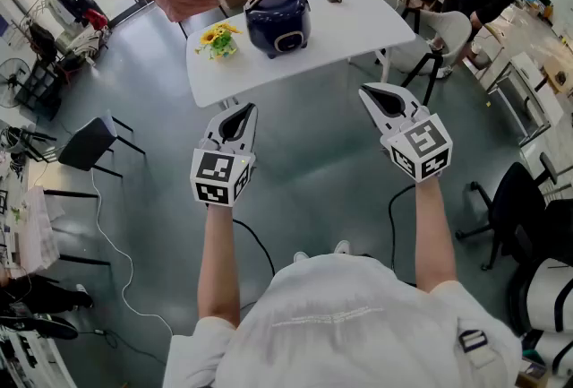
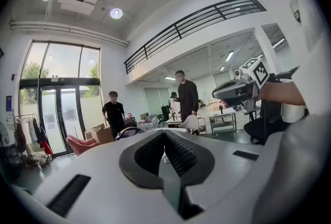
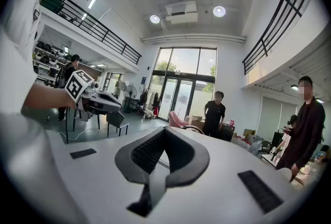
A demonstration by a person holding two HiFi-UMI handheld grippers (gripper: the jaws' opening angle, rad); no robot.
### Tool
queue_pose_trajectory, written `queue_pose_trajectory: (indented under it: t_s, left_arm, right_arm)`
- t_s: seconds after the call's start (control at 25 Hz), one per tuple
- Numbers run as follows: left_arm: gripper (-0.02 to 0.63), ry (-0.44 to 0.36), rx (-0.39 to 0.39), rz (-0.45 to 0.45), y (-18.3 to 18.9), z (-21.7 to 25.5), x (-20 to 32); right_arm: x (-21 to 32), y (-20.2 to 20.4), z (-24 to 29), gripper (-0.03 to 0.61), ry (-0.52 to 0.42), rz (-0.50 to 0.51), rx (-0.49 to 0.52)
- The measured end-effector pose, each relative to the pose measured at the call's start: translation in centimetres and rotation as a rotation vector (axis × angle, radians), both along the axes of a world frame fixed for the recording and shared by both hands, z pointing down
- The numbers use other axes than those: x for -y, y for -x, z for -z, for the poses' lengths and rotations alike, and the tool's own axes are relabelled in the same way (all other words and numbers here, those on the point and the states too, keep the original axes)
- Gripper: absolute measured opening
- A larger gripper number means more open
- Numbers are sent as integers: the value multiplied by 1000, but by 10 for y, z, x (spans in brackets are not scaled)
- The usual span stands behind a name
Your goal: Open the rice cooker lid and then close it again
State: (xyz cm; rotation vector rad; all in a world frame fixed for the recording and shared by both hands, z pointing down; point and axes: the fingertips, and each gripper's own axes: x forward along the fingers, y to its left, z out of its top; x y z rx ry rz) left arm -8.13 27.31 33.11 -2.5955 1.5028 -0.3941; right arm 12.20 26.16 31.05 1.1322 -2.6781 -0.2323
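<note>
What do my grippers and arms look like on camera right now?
Left gripper and right gripper are white tapered shells with black ribbed fingers; each carries a cube of black-and-white square markers. White short-sleeved shirt.

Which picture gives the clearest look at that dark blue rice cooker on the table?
The head view: the whole rice cooker shows from above, on the white table beside yellow flowers. In the left gripper view only its top peeks into sight low down; the right gripper view shows at most a sliver.
</note>
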Motion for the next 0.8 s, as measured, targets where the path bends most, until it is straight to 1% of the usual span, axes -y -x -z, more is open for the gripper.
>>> queue_pose_trajectory:
  t_s: [0.32,0.4,0.56,0.72,0.8]
  left_arm:
    - [15,5,2,-5,-1,-3,-3]
    - [15,9,3,-7,-3,-3,-3]
    - [15,19,4,-11,-6,-6,-4]
    - [15,29,0,-8,-7,-10,-5]
    - [15,32,-3,-4,-8,-11,-6]
  right_arm:
    - [-2,0,1,25,-8,-5,-6]
    - [-3,0,2,25,-6,-3,6]
    - [-8,2,3,25,28,31,59]
    - [-8,1,-4,23,73,37,67]
    - [-7,-2,-6,25,78,33,62]
